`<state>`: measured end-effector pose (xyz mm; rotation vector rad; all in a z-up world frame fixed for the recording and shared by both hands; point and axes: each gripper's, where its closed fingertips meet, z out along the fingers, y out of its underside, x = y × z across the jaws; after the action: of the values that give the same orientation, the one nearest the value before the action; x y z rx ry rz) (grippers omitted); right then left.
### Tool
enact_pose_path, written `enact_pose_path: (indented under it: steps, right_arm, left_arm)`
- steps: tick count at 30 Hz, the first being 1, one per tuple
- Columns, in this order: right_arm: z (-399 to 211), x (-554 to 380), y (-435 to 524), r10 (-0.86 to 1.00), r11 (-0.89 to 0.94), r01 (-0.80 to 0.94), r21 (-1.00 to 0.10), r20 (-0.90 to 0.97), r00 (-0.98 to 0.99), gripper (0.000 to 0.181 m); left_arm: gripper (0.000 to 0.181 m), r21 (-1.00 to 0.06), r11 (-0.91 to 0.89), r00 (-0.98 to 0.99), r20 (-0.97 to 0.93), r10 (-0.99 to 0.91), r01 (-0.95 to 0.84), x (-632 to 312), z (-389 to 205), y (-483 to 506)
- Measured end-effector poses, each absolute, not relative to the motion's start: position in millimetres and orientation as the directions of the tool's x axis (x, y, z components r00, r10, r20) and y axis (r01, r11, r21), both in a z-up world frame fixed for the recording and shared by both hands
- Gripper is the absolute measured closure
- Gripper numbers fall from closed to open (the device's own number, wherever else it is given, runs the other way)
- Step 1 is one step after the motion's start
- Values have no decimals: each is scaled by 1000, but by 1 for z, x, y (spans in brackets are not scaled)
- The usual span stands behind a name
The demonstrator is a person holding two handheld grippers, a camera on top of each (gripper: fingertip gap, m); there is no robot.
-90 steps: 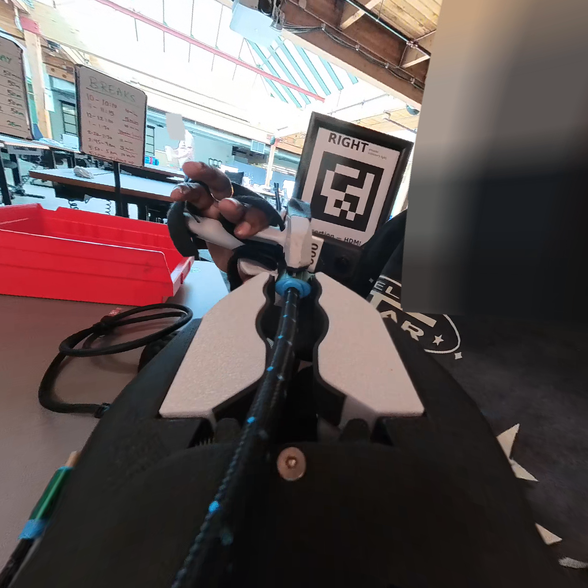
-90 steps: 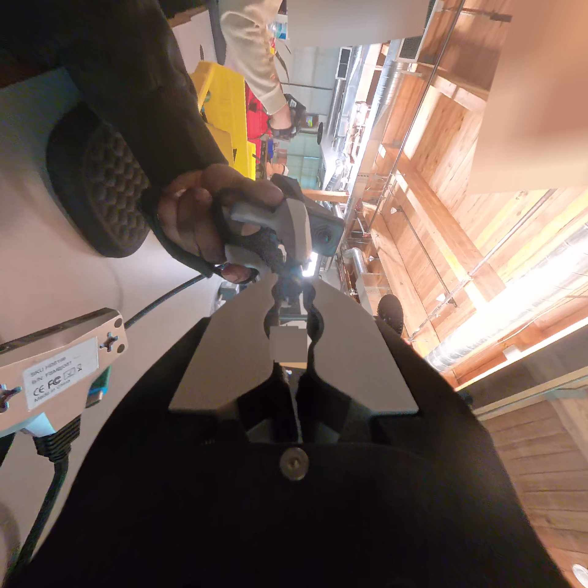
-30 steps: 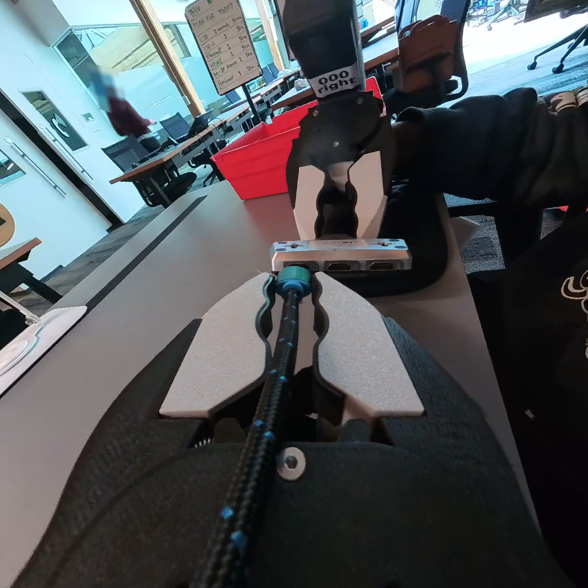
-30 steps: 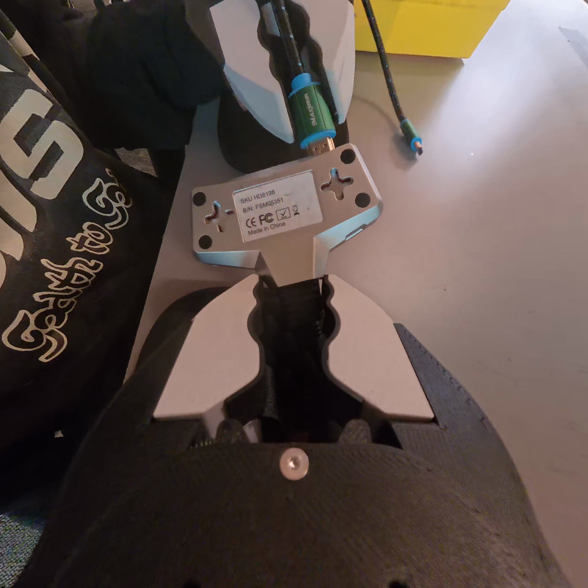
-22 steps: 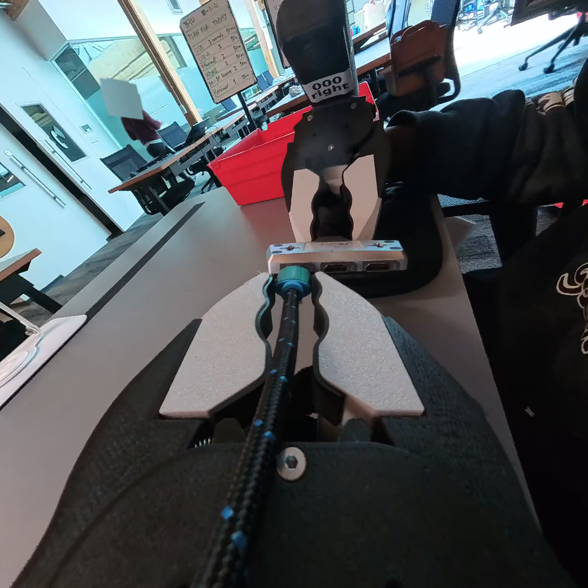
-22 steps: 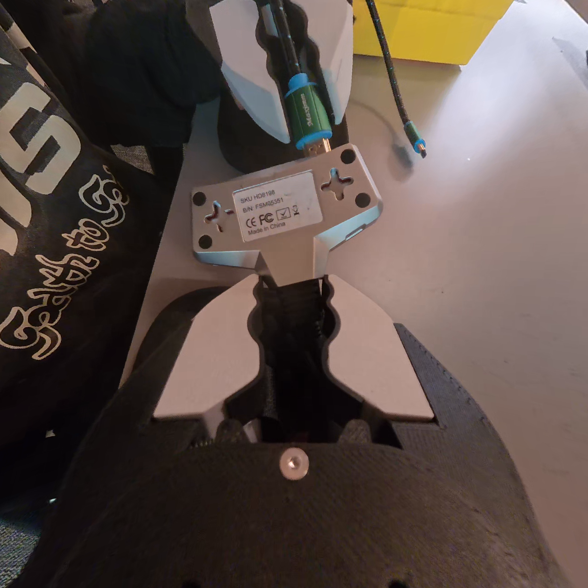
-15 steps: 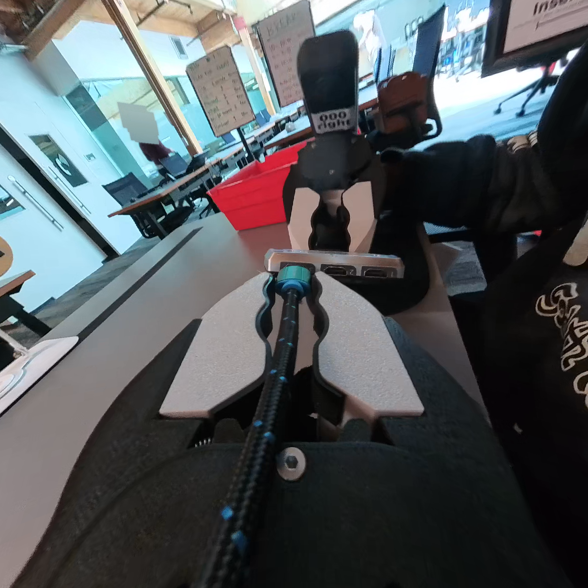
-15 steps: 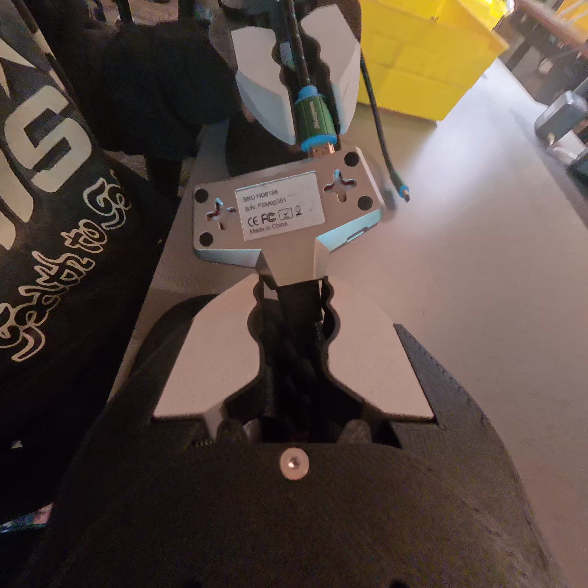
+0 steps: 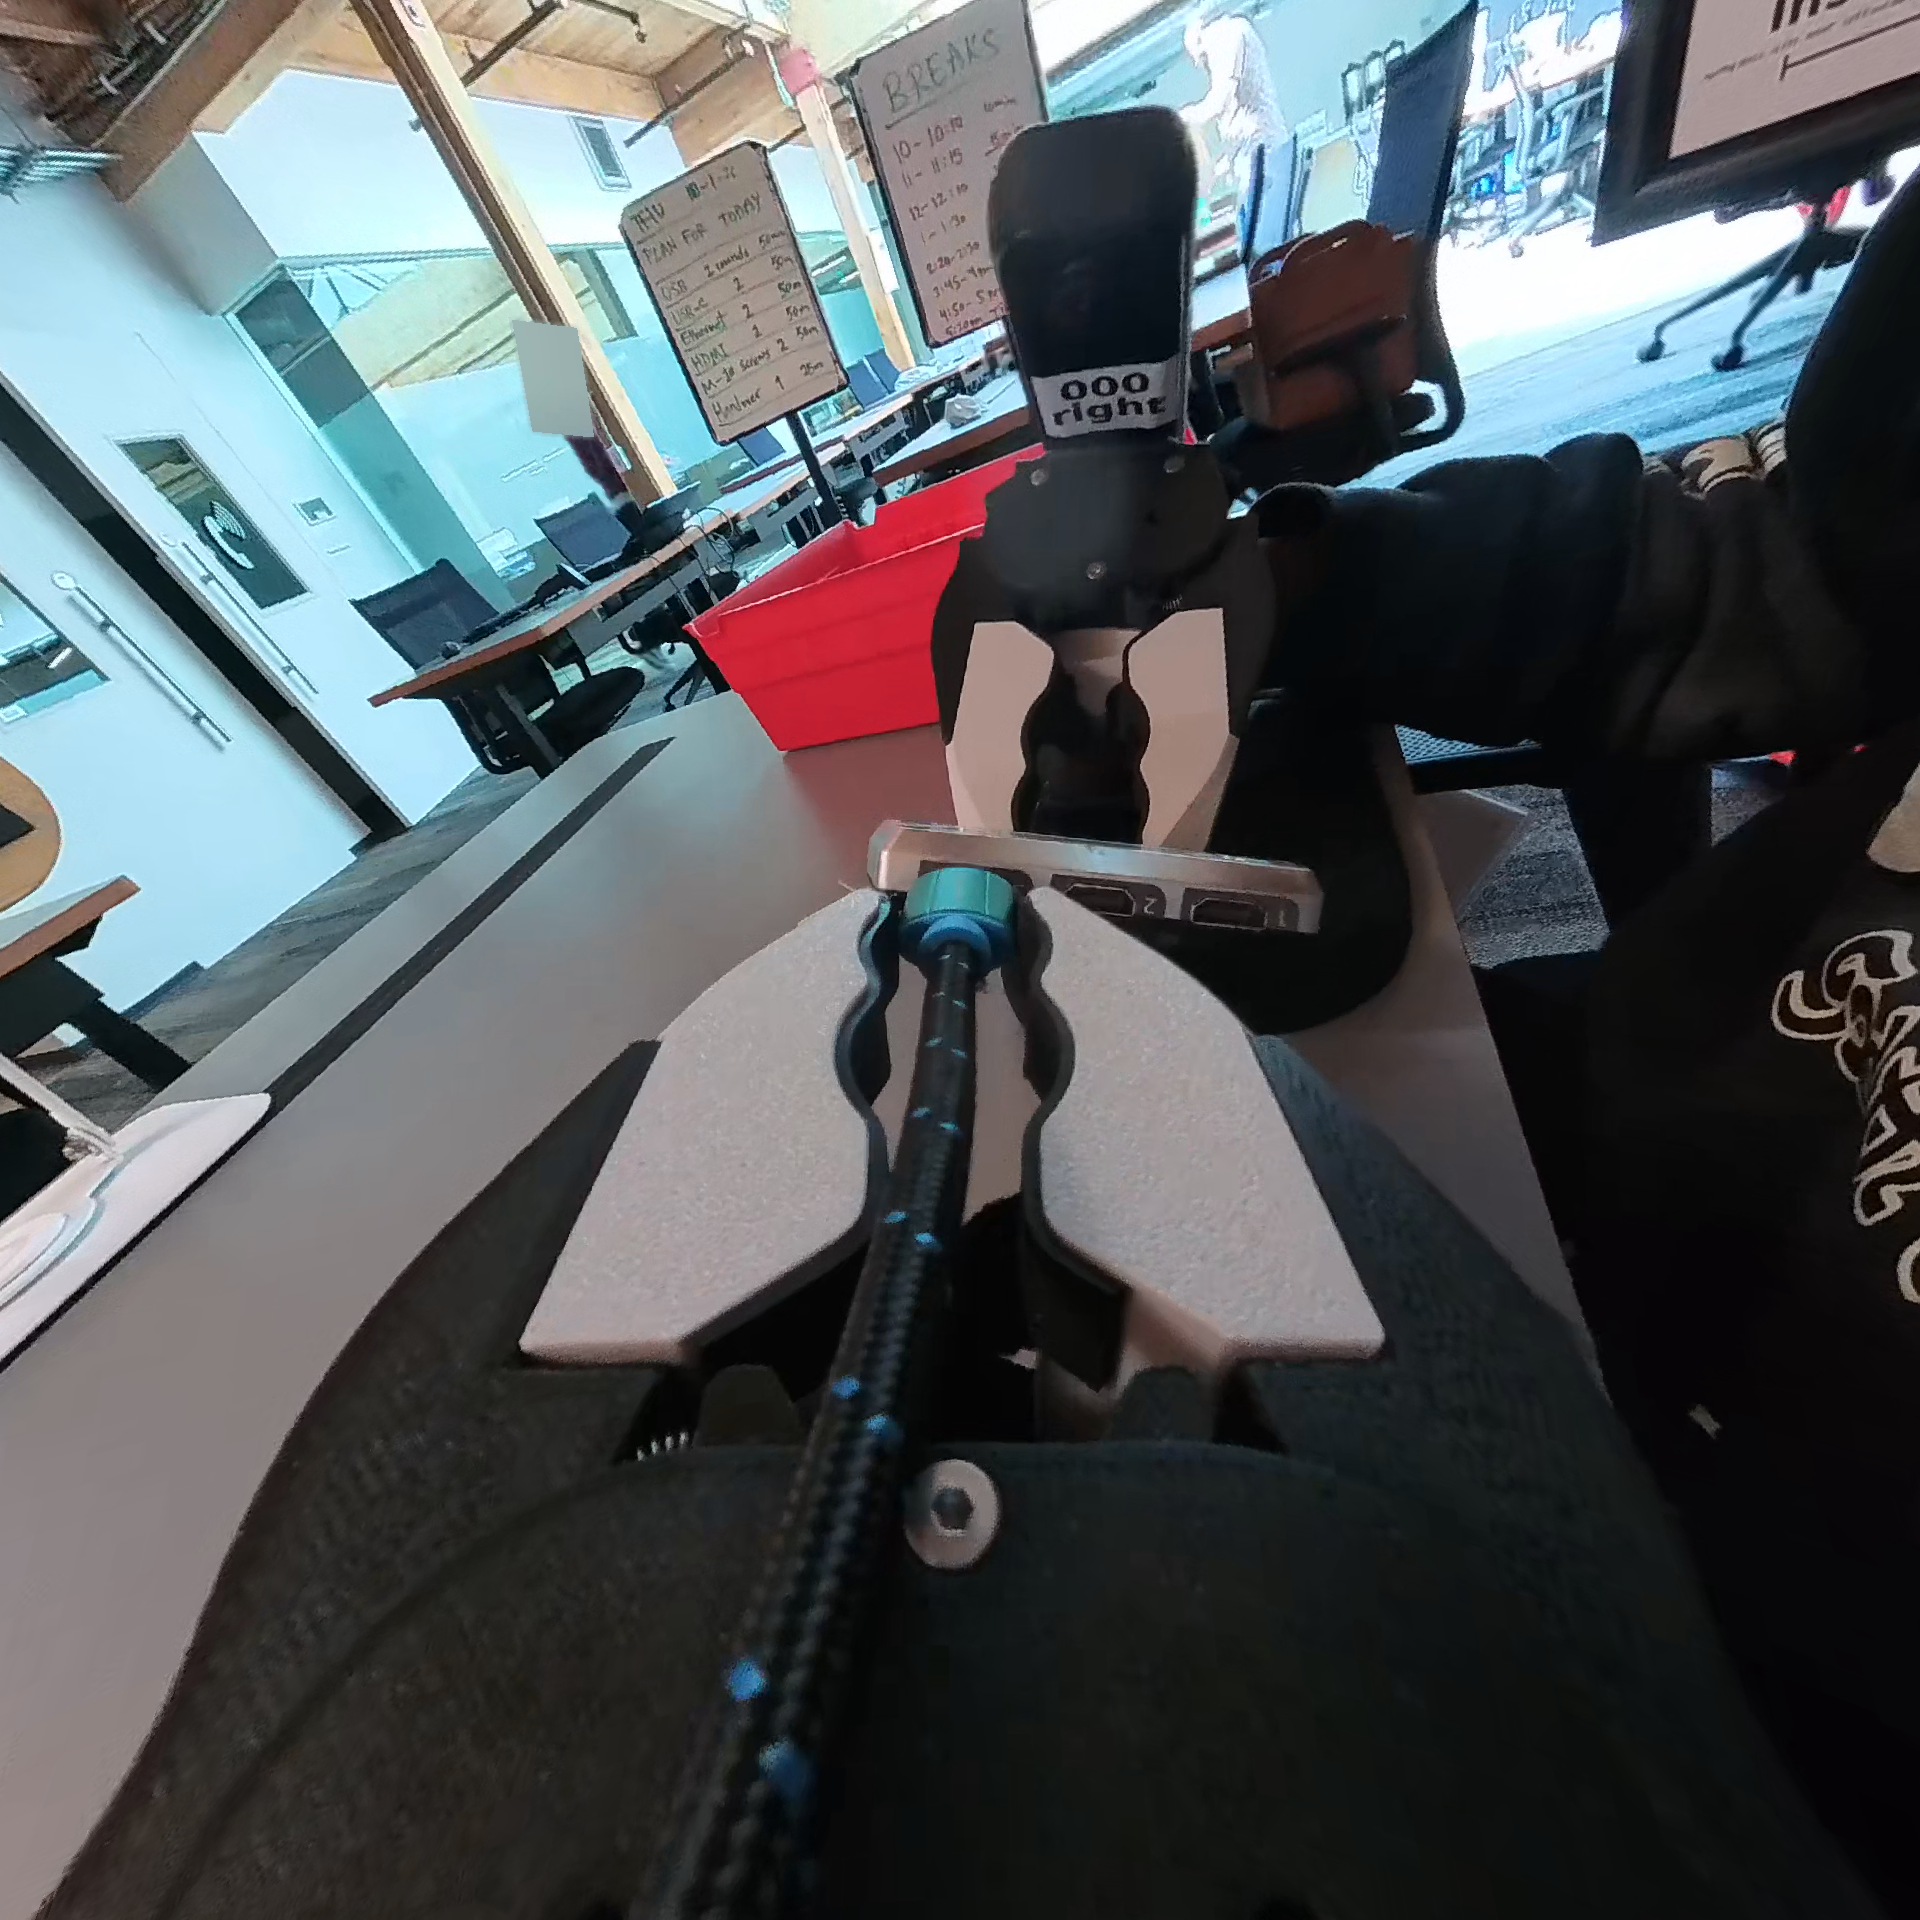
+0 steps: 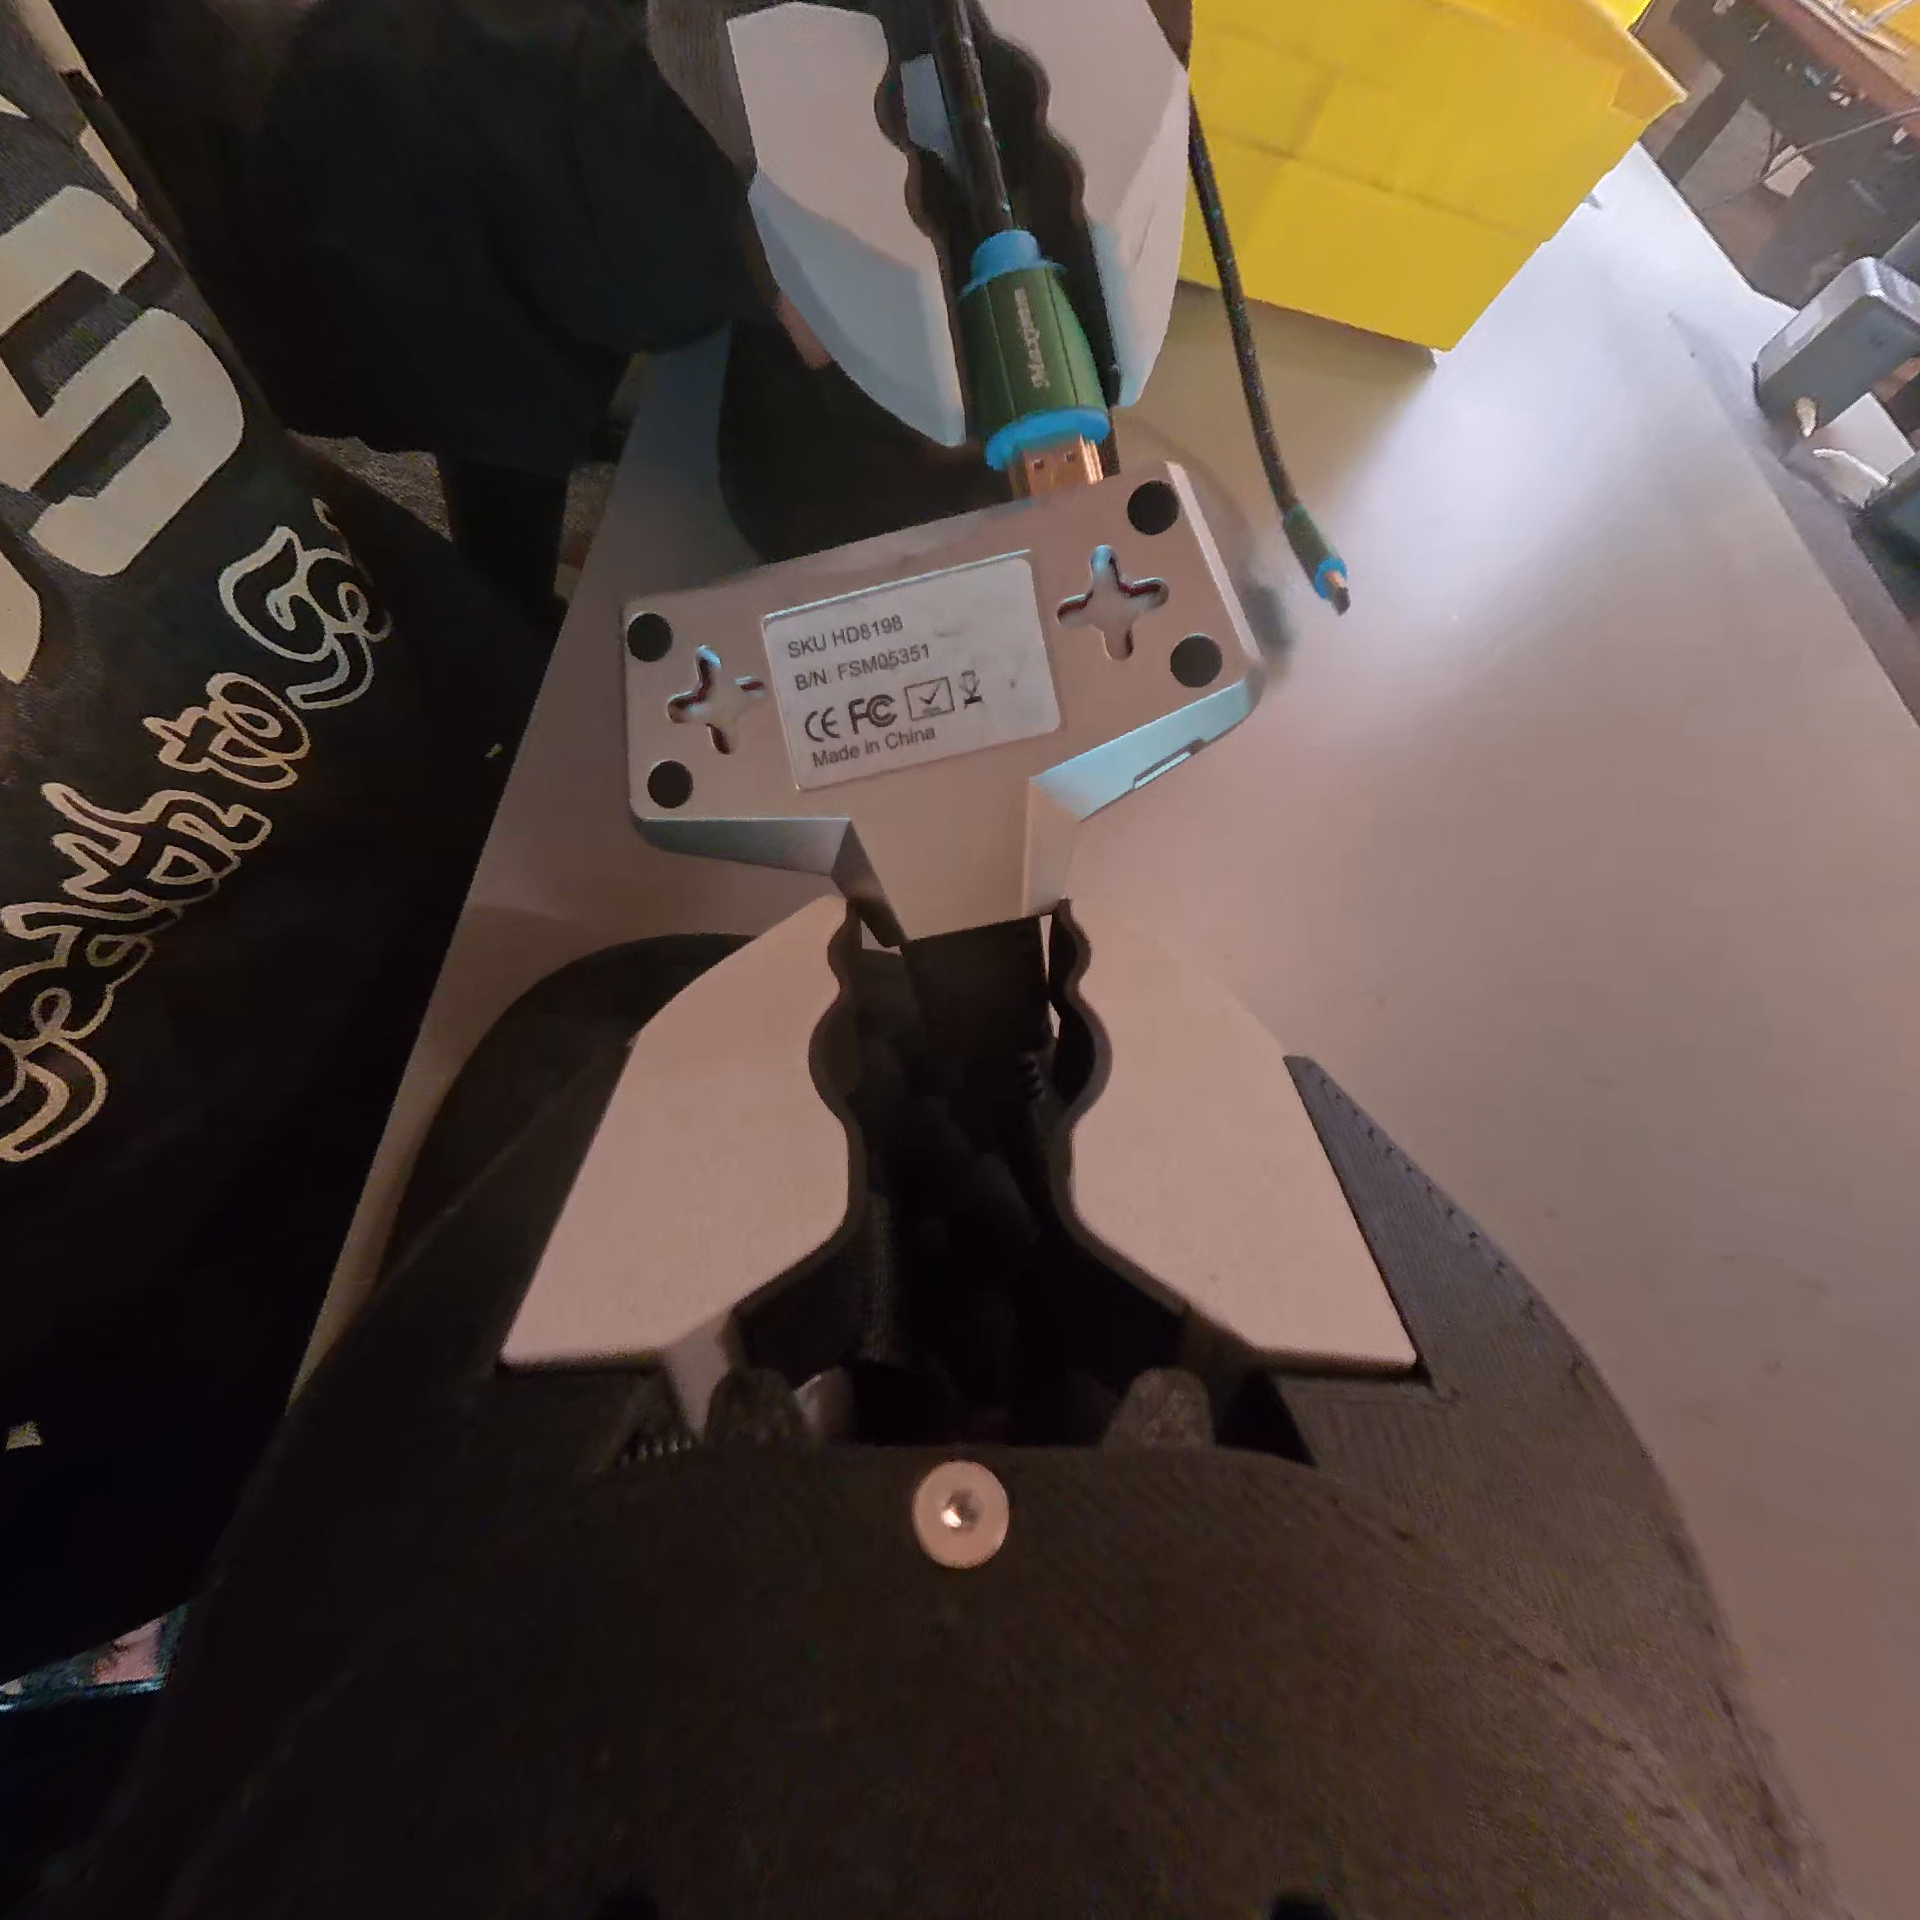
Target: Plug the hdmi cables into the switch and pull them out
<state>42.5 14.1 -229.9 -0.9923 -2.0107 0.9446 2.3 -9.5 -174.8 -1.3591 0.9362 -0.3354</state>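
My right gripper (image 10: 956,909) is shut on the narrow stem of a silver HDMI switch (image 10: 935,665) and holds it above the table, label side up. In the left wrist view the switch (image 9: 1195,894) shows its port side, with two empty ports to the right. My left gripper (image 9: 948,925) is shut on a black braided HDMI cable (image 9: 914,1143) just behind its green and blue plug (image 9: 948,899). The plug (image 10: 1034,353) points at the leftmost port. Its gold tip (image 10: 1060,468) meets the switch's edge and still shows.
The cable's other end (image 10: 1325,577) hangs loose over the grey table (image 10: 1507,935). A yellow bin (image 10: 1403,156) stands behind it. A red bin (image 9: 831,644) stands on the table's far side, whiteboards (image 9: 727,291) beyond. A person's black sleeve (image 9: 1558,603) is at right.
Both grippers came down from mid-air to face each other over the table. In the last second the plug stays at the leftmost port while both tilt slightly and the loose cable end swings.
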Motion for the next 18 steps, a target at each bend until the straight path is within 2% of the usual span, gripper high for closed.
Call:
enact_pose_path:
  steps: [6, 12, 18]
  right_arm:
    - [-232, 45, 11, 833, 451, 340, -825, 252, -492, 146]
    - [-229, 45, 11, 832, 448, 320, -835, 258, -492, 147]
    - [-229, 48, 0, 775, 519, 261, -814, 319, -546, 145]
  left_arm:
    - [160, -898, 249, 580, -427, -694, -363, 5, -182, -12]
    - [160, -909, 220, 603, -401, -690, -353, 5, -182, -7]
    - [160, -920, 194, 557, -363, -747, -340, 11, -187, -11]
